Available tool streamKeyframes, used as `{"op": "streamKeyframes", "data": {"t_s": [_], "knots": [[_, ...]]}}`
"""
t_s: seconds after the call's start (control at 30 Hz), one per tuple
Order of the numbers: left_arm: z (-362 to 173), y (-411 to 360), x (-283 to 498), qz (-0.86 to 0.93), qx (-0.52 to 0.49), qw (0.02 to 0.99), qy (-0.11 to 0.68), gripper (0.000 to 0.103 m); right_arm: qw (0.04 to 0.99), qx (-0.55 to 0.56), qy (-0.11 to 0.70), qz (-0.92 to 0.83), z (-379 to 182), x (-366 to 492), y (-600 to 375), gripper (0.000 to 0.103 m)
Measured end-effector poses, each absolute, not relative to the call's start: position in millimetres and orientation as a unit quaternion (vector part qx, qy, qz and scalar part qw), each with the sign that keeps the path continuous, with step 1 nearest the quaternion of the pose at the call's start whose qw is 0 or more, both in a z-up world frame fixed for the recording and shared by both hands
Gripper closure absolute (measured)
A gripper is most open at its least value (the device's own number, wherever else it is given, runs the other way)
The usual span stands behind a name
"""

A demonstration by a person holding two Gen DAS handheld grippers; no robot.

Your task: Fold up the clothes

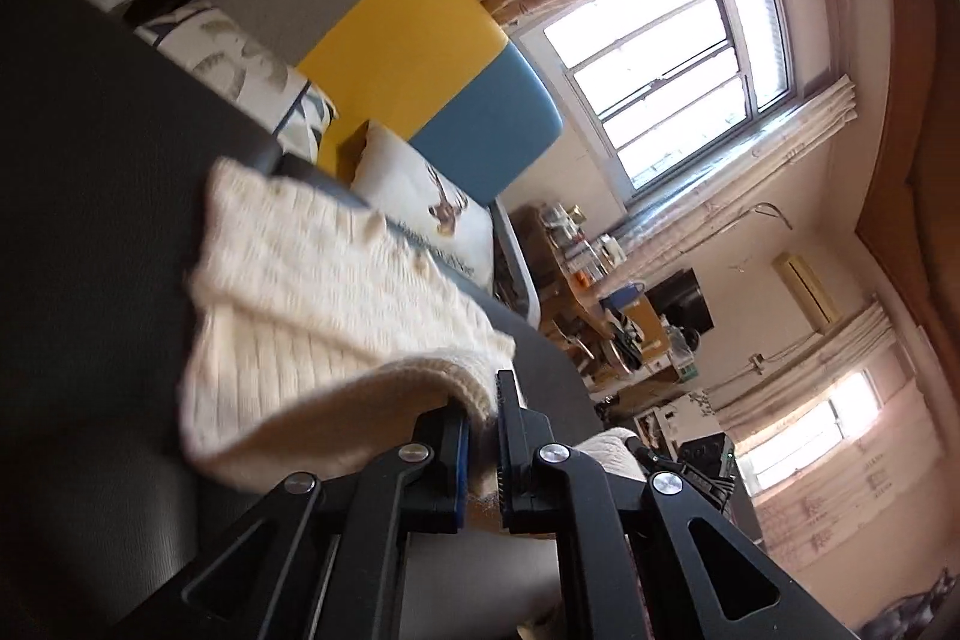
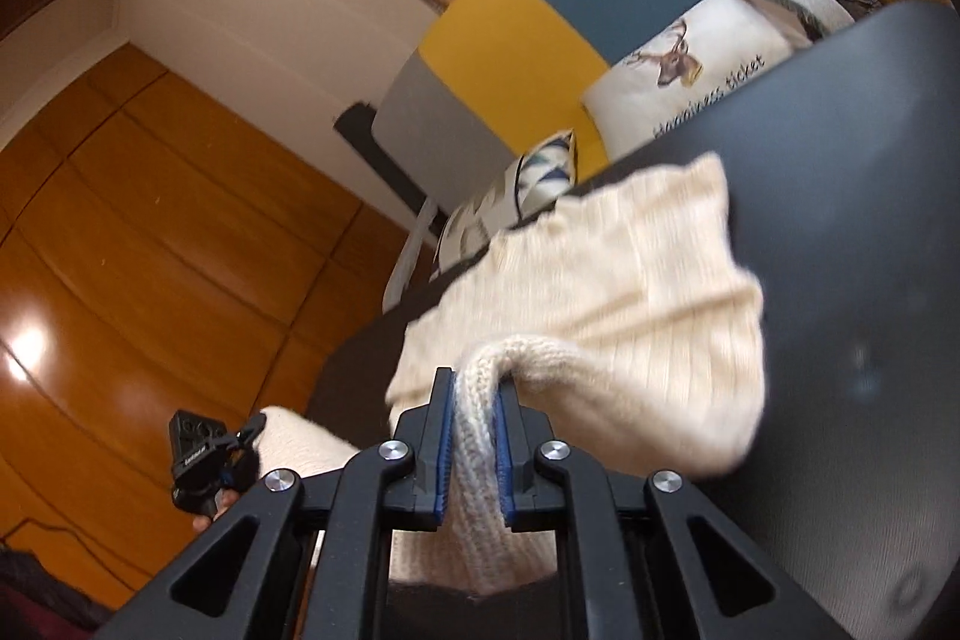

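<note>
A cream ribbed knit garment (image 1: pixel 312 292) lies partly folded over on a dark grey surface (image 1: pixel 90 160). In the left wrist view my left gripper (image 1: pixel 483 400) is shut on the garment's thick edge, which bunches between the black fingers. The same knit garment (image 2: pixel 630 292) fills the middle of the right wrist view, and my right gripper (image 2: pixel 474 388) is shut on a rolled ribbed hem that stands between the blue pads (image 2: pixel 444 436). Both held edges are lifted off the dark surface (image 2: pixel 840 220). The left gripper's body (image 2: pixel 192 454) shows low at the left of the right wrist view.
Behind the dark surface stand a grey, yellow and blue headboard (image 1: pixel 408 40), a white deer cushion (image 2: pixel 678 70) and a leaf-print pillow (image 1: pixel 240 64). A window with curtains (image 1: pixel 672 58) and a cluttered desk (image 1: pixel 606 304) are to the right. Orange wooden wardrobe doors (image 2: pixel 150 232) are on the other side.
</note>
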State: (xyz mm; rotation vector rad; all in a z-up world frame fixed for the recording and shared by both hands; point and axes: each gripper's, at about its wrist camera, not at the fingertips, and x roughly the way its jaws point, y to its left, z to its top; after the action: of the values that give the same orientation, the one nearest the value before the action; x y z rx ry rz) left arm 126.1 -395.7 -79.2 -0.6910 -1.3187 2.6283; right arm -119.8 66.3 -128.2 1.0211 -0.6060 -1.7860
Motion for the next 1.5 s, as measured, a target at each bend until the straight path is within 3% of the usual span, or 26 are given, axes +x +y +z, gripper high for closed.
{"op": "streamKeyframes", "data": {"t_s": [0.27, 0.6, 0.73, 0.87, 1.1, 1.3, 1.5], "knots": [[-64.3, -444.0, 49.9, 0.88, -0.22, 0.035, -0.419, 0.096, 0.449, 0.418, -0.259, -0.746, -126.5, -211.4, 30.6, 0.094], [-123.3, -485.6, -43.1, 0.852, -0.303, -0.029, -0.427, 0.096, 0.378, 0.502, -0.275, -0.728, -192.7, -300.3, -7.0, 0.096], [-151.4, -497.8, -75.6, 0.835, -0.339, -0.055, -0.43, 0.096, 0.369, 0.53, -0.303, -0.7, -220.2, -318.2, -10.6, 0.079], [-169.8, -504.8, -86.4, 0.823, -0.354, -0.075, -0.439, 0.096, 0.371, 0.531, -0.3, -0.701, -221.5, -322.0, -4.4, 0.078], [-171.9, -492.9, -77.5, 0.826, -0.358, -0.078, -0.429, 0.092, 0.436, 0.473, -0.196, -0.74, -182.6, -275.1, -7.7, 0.077], [-184.4, -500.2, -85.4, 0.799, -0.374, -0.106, -0.458, 0.084, 0.41, 0.557, 0.02, -0.722, -219.9, -242.9, -81.4, 0.077], [-191.4, -496.1, -82.7, 0.791, -0.387, -0.112, -0.46, 0.081, 0.399, 0.577, -0.006, -0.713, -230.0, -242.8, -70.9, 0.078]]}}
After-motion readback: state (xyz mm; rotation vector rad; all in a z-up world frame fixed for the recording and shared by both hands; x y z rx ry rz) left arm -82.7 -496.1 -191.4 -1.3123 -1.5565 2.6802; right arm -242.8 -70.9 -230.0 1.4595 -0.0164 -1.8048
